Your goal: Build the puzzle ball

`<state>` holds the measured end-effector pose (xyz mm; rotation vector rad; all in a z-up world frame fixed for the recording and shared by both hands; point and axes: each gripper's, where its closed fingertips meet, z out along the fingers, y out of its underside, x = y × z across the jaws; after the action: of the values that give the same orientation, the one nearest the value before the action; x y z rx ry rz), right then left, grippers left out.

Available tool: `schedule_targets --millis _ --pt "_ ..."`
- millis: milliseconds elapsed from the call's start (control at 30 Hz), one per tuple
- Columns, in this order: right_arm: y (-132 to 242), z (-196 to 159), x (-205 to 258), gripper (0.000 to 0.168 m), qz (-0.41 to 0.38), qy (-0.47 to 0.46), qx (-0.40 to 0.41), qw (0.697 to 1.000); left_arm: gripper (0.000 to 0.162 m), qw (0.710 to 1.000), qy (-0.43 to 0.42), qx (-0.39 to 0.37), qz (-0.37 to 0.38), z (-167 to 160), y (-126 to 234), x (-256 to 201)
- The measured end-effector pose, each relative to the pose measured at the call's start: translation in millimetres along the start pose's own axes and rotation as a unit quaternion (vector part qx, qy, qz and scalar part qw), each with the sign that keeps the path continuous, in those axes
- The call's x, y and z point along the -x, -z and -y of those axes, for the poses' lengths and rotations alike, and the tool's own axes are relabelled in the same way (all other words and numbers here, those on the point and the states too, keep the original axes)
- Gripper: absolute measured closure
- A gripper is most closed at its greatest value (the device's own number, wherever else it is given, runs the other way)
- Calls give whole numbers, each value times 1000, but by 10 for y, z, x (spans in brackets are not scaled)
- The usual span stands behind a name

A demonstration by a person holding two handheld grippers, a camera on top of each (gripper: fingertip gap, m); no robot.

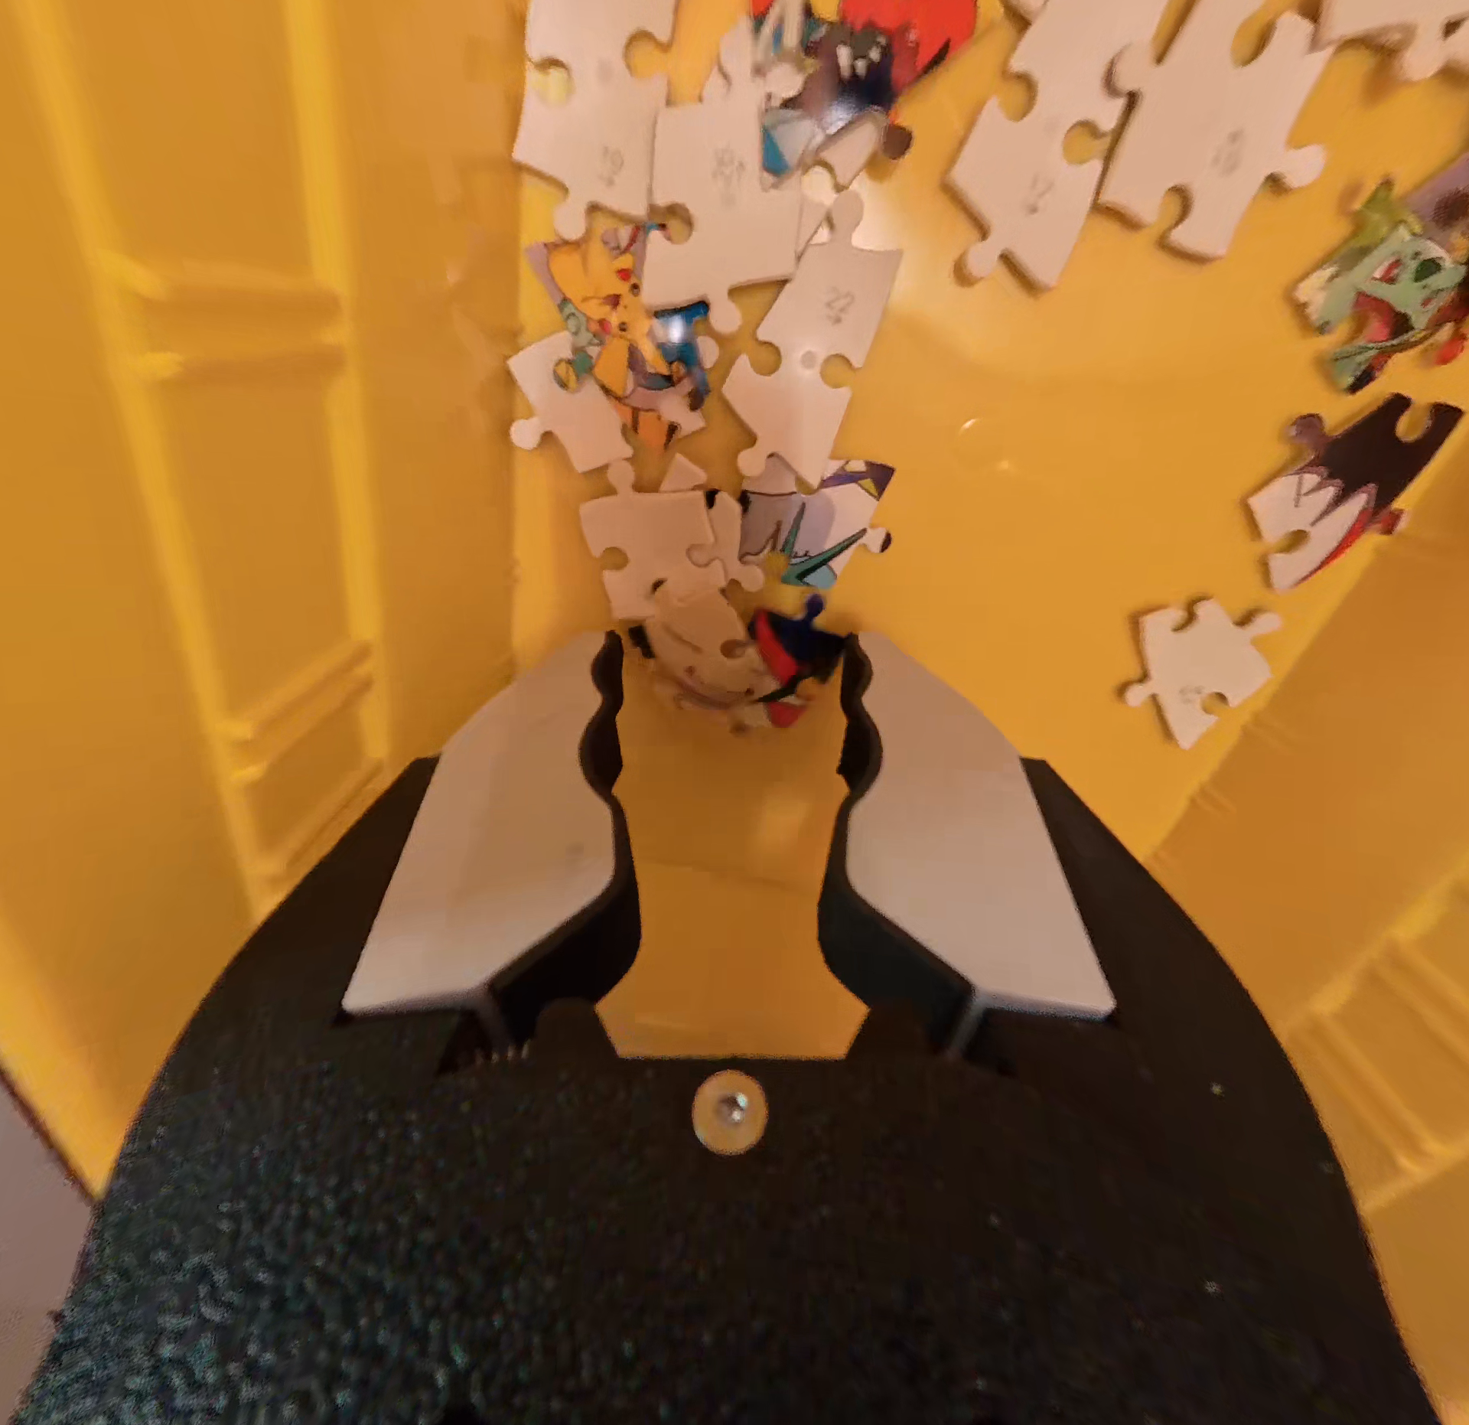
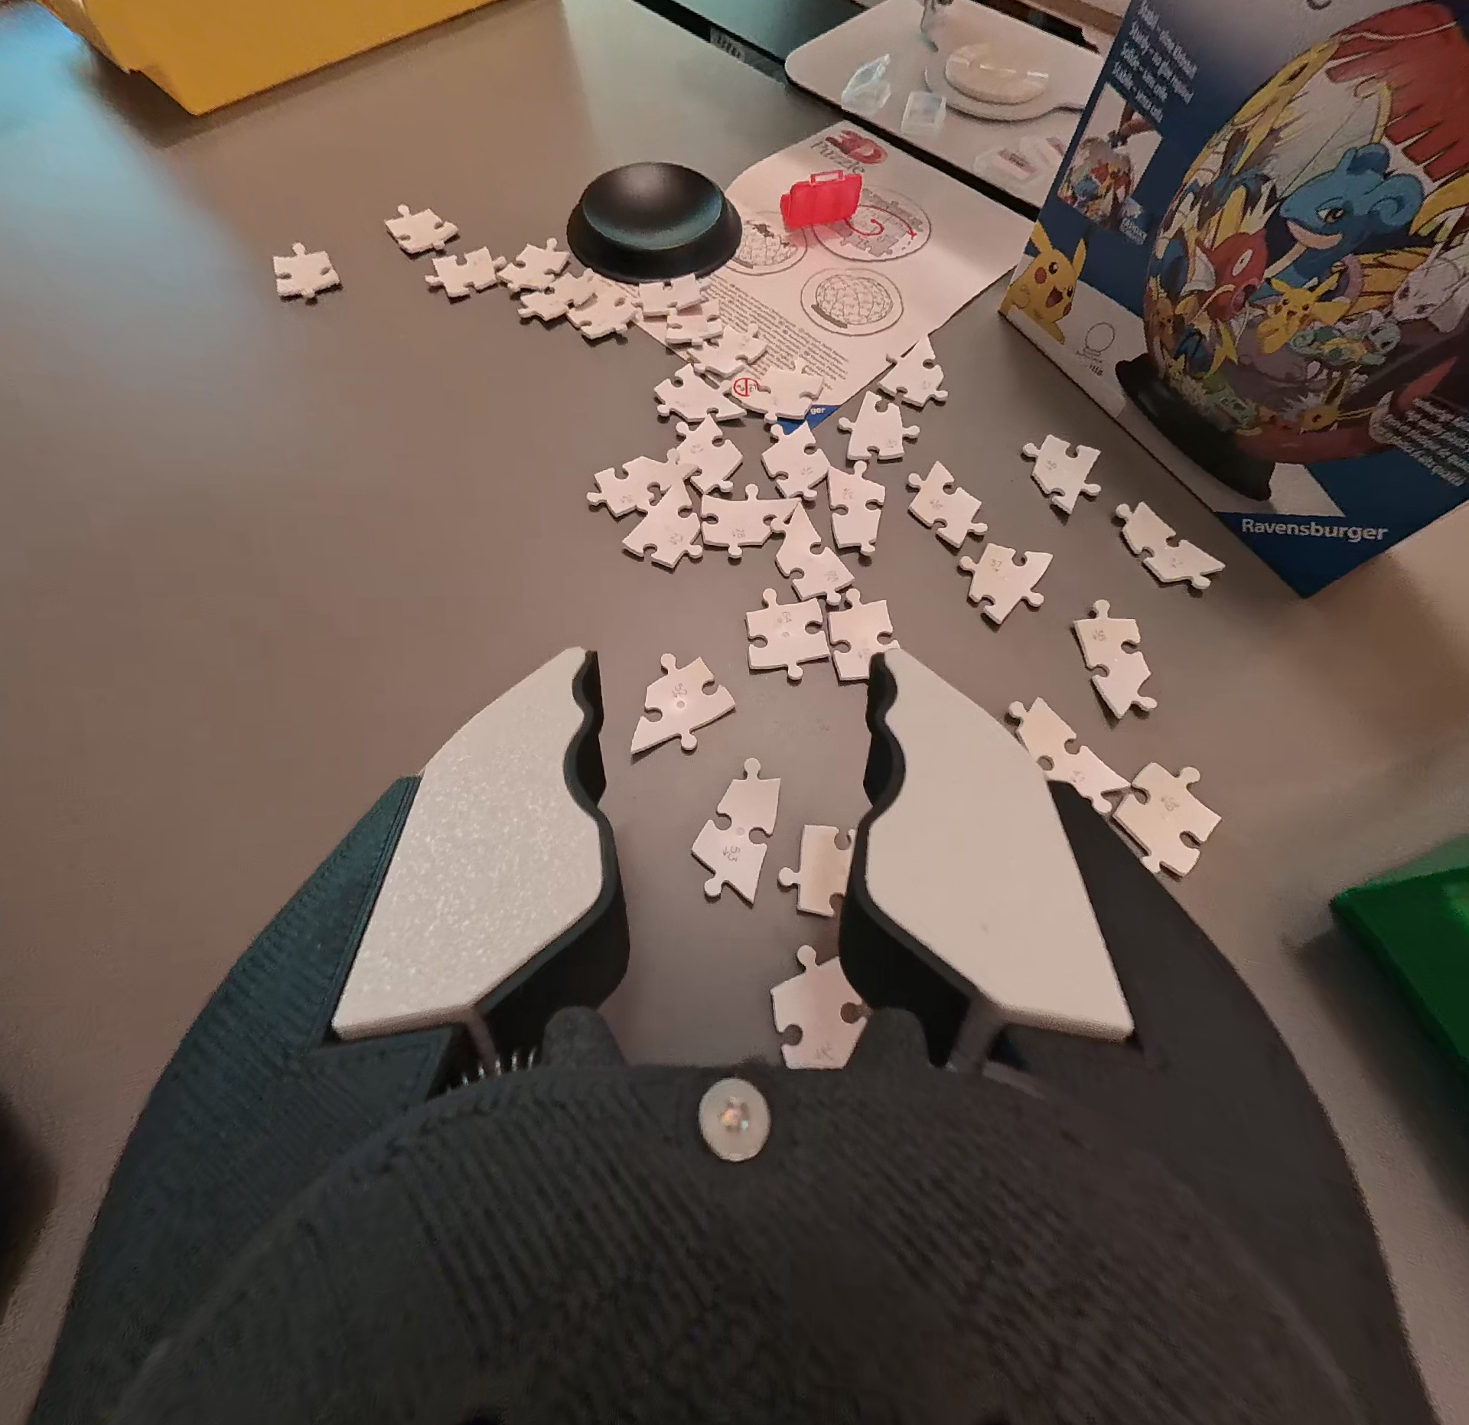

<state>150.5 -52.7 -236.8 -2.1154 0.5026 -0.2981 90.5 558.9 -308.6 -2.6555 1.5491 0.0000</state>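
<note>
My left gripper (image 1: 727, 655) is open inside a yellow bin (image 1: 1033, 401). Its tips straddle a curved puzzle piece (image 1: 715, 663) with a red and blue edge, without closing on it. Several more pieces lie ahead in the bin, some white side up (image 1: 819, 353), some picture side up (image 1: 620, 313). My right gripper (image 2: 731, 671) is open and empty above a grey table (image 2: 238, 512). Several white pieces are spread there. A triangular piece (image 2: 680, 703) lies between its tips. A black round stand (image 2: 652, 218) sits farther back.
The puzzle box (image 2: 1288, 274) stands at the right. An instruction sheet (image 2: 858, 274) with a small red plastic case (image 2: 820, 198) lies behind the pieces. A yellow bin (image 2: 302, 11) is at the far left, a green object (image 2: 1415, 957) at the right edge. The left bin's ribbed wall (image 1: 238, 512) is close. One gripper's finger ends stand about 65 centimeters off the other's. The green object (image 2: 1415, 957) sits 15 centimeters or so from the ends of my right fingers.
</note>
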Motion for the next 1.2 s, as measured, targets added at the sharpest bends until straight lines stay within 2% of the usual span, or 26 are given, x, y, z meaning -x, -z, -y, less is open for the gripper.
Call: schedule_targets --millis 67,133,233,433,500,567,633,667,733,833,933,967,1000,1067,1133,1200 --pt "14 -5 -10 104 -3 -1 0 1000 120 1000 7 -5 -10 3 -7 -23" --pt "20 2 -19 104 -4 -4 -2 1000 138 1000 6 -4 -17 -15 -8 -45" --pt "7 23 -8 104 -2 -5 -5 1000 138 1000 -6 -9 -21 -41 -6 -66" --pt "-36 10 25 104 3 4 6 1000 137 996 -13 -42 -77 -44 80 -204" --pt "-37 9 24 104 3 5 5 1000 130 996 -25 -51 -66 -43 130 -157" --pt "-38 -2 18 104 3 1 7 1000 130 996 -27 -62 -62 -26 184 -125" --pt "-39 -2 24 104 4 0 5 1000 141 996 -24 -64 -66 -26 207 -109" --pt "-41 -1 27 104 5 0 4 1000 139 996 -25 -58 -64 -45 197 -97" --pt "-44 -5 38 104 5 2 6 1000 124 996 -44 -35 -68 -125 158 -142" --pt "-44 -6 47 104 6 4 8 1000 117 996 -74 -7 -45 -232 86 -177" --pt "-38 10 53 104 6 5 5 1000 122 996 -93 5 -15 -263 14 -174" --pt "-35 11 53 104 5 5 6 1000 135 995 -97 4 -17 -258 3 -194" --pt "-32 11 55 104 5 5 6 1000 139 995 -99 -1 -17 -242 3 -204" --pt "-23 29 68 104 5 6 3 1000 139 994 -105 -13 -8 -213 4 -185" --pt "-21 72 93 104 6 6 -4 1000 139 992 -118 -23 -25 -220 34 -224" --pt "-35 176 172 105 17 2 -24 1000 139 988 -117 -68 -73 -174 198 -314"
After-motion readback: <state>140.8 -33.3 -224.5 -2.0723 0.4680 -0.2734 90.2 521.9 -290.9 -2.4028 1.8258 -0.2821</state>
